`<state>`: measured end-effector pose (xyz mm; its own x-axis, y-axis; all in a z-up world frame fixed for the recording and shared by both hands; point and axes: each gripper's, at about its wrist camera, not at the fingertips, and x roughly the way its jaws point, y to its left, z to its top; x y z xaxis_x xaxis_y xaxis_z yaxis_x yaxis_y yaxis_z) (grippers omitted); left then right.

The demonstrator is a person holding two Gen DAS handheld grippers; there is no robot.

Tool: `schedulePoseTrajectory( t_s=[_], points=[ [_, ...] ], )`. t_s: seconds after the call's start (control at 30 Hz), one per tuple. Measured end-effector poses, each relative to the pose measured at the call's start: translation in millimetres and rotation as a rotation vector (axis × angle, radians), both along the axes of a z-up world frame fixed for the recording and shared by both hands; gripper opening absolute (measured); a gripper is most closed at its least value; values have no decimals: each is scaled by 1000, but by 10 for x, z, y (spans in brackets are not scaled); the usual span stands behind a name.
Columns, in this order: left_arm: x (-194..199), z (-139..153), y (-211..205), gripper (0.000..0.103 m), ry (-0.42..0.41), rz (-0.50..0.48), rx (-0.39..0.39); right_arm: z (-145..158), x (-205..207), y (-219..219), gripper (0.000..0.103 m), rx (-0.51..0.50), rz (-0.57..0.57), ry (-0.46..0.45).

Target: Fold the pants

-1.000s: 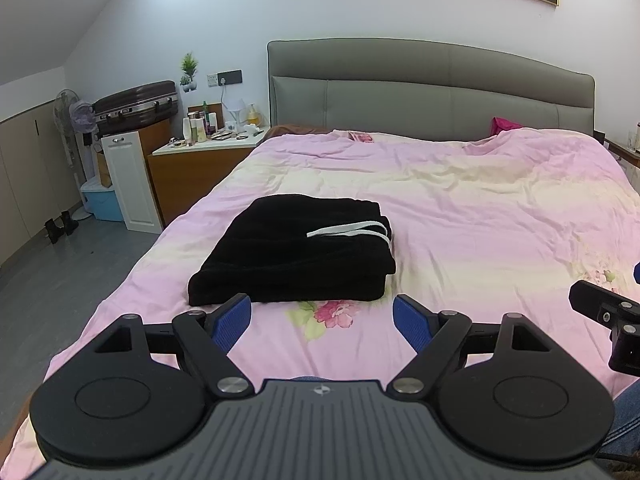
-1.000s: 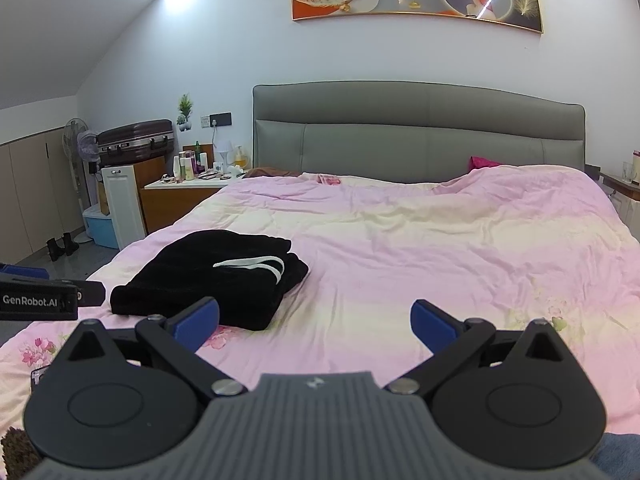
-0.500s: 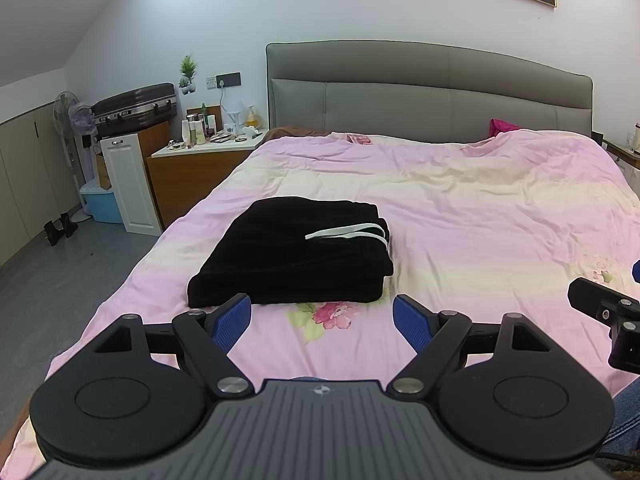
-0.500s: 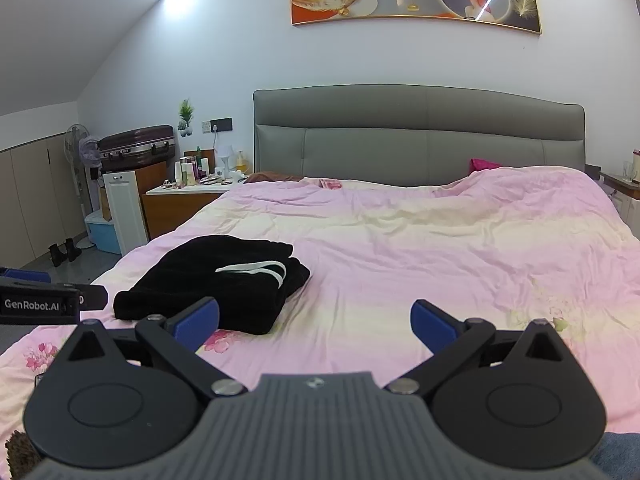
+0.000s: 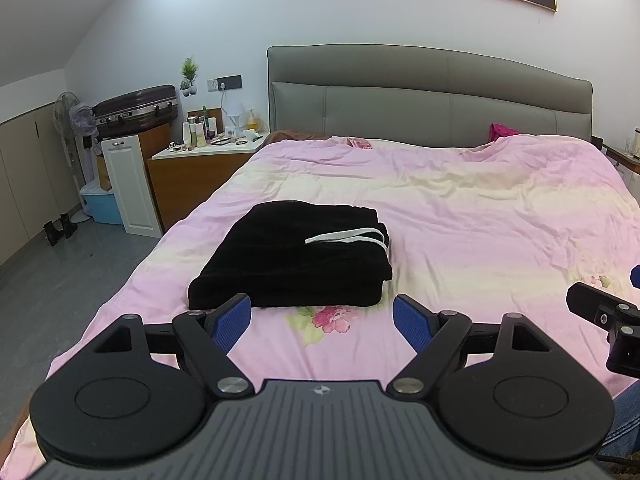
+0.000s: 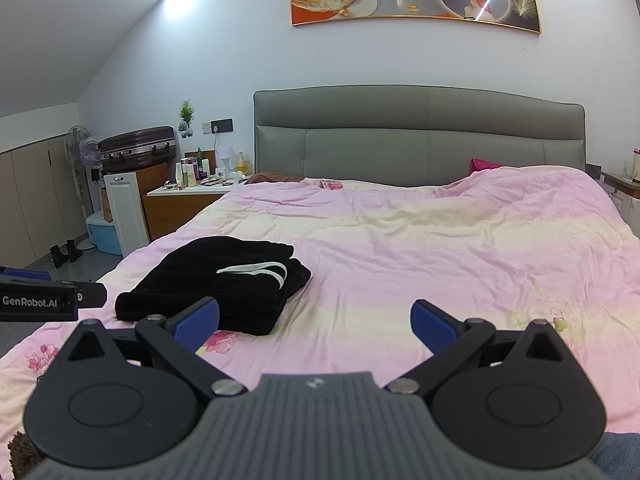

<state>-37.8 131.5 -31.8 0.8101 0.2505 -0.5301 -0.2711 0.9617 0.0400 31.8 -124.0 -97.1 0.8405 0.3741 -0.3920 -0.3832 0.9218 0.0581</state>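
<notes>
Black pants (image 5: 292,256) lie folded into a neat rectangle on the pink bedspread (image 5: 460,216), a white drawstring (image 5: 348,237) resting on top. My left gripper (image 5: 322,318) hovers open just in front of the bundle's near edge, nothing between its blue pads. In the right wrist view the same pants (image 6: 212,280) sit ahead and to the left, and my right gripper (image 6: 314,322) is open and empty above bare bedspread (image 6: 440,256). The right gripper's body also shows at the left wrist view's right edge.
A grey padded headboard (image 5: 432,96) backs the bed. A wooden nightstand (image 5: 192,176) crowded with bottles stands on the left, beside a white cabinet, a suitcase (image 5: 136,110), a fan and a blue bin. Grey floor runs along the bed's left side.
Both grippers have drawn back and risen slightly, so the folded pants sit a little lower in the views. Pants and jaws are unchanged.
</notes>
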Motion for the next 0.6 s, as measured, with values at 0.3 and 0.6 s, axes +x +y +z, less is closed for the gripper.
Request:
schedulePoseTrajectory(
  t_s=[0.3, 0.6],
  points=[
    [-21, 23, -23, 94, -3, 5, -2, 25, -40, -1, 98, 6, 0, -6],
    [-21, 37, -23, 94, -1, 1, -16, 41, -56, -1, 98, 9, -2, -6]
  ],
)
